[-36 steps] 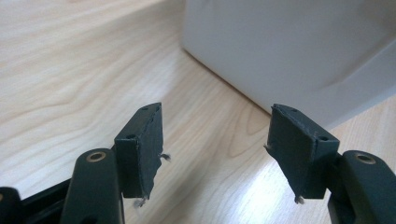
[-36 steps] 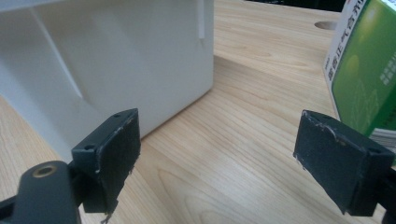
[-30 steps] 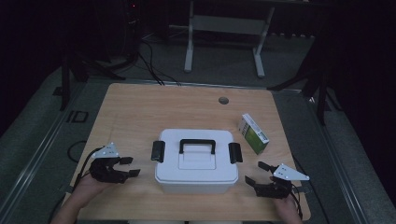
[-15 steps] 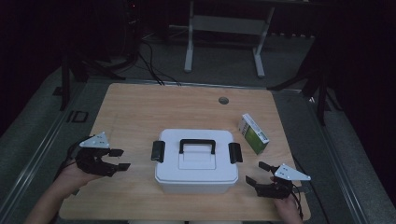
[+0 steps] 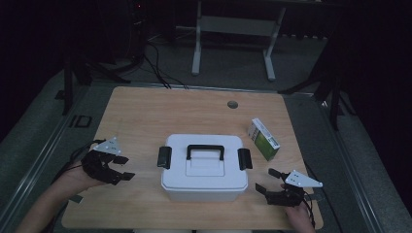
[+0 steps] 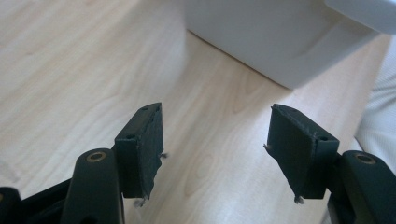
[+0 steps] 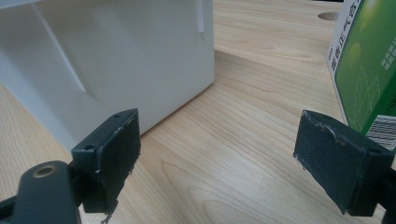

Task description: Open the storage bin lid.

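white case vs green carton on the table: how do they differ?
The case is white and much bigger; the carton is green and white, small. The case has a black handle and side latches; the carton carries print. The case sits mid-table, the carton beyond its right end. Both rest on the table.

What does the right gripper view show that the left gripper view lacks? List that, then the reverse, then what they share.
Right gripper view: the right tool, jaws open over bare wood; a green carton with a barcode standing at the right; a round hole in the tabletop far behind.

Left gripper view: the left tool, jaws open with nothing between them; pale ribbed fabric at the right edge.

Shared: the white box, seen from a different side in each view, and the wooden table.
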A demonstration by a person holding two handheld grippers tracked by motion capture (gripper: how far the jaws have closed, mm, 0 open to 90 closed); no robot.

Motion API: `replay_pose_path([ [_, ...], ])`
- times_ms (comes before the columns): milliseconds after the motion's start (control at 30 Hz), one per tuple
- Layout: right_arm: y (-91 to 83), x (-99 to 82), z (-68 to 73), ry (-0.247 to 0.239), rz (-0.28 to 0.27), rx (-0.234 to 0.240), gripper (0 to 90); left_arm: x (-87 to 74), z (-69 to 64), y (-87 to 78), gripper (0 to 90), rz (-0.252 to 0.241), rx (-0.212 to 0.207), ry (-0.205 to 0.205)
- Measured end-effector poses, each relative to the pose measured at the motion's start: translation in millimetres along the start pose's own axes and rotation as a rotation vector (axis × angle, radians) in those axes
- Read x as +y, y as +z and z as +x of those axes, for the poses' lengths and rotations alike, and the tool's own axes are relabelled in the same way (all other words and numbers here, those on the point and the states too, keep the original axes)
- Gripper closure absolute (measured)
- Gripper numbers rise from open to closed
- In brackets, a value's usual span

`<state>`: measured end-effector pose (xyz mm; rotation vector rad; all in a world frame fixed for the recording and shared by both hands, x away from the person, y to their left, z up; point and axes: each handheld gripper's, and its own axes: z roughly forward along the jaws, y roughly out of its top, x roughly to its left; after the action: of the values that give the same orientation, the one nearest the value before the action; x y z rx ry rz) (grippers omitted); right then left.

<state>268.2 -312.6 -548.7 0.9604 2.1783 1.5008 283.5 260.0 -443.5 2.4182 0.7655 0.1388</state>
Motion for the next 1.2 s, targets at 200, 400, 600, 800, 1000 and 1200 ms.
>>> replay_pose_path([
  [200, 0.6, 0.3, 0.2, -0.003, 0.008, 0.006, 14.1, 11.2, -2.0, -4.8, 36.6, 0.053, -0.017, 0.035],
  [400, 1.5, 0.4, 0.4, 0.002, 0.016, 0.012, 14.1, 27.9, -3.3, -15.9, 36.7, 0.087, -0.016, 0.048],
  [600, 2.0, 0.0, 0.5, 0.002, 0.017, 0.012, 14.1, 50.7, -7.7, -23.7, 36.7, 0.111, -0.038, 0.097],
  [800, 1.3, 0.2, 0.1, 0.003, 0.017, 0.014, 14.1, 71.9, -10.0, -25.8, 36.7, 0.113, -0.055, 0.129],
  [1000, 2.0, -0.1, 0.0, 0.001, 0.019, 0.014, 14.1, 96.1, -18.9, -25.3, 36.7, 0.142, -0.055, 0.183],
  [1200, 1.6, -0.6, -0.3, 0.006, 0.019, 0.013, 14.1, 116.5, -26.5, -22.9, 36.7, 0.162, -0.063, 0.221],
])
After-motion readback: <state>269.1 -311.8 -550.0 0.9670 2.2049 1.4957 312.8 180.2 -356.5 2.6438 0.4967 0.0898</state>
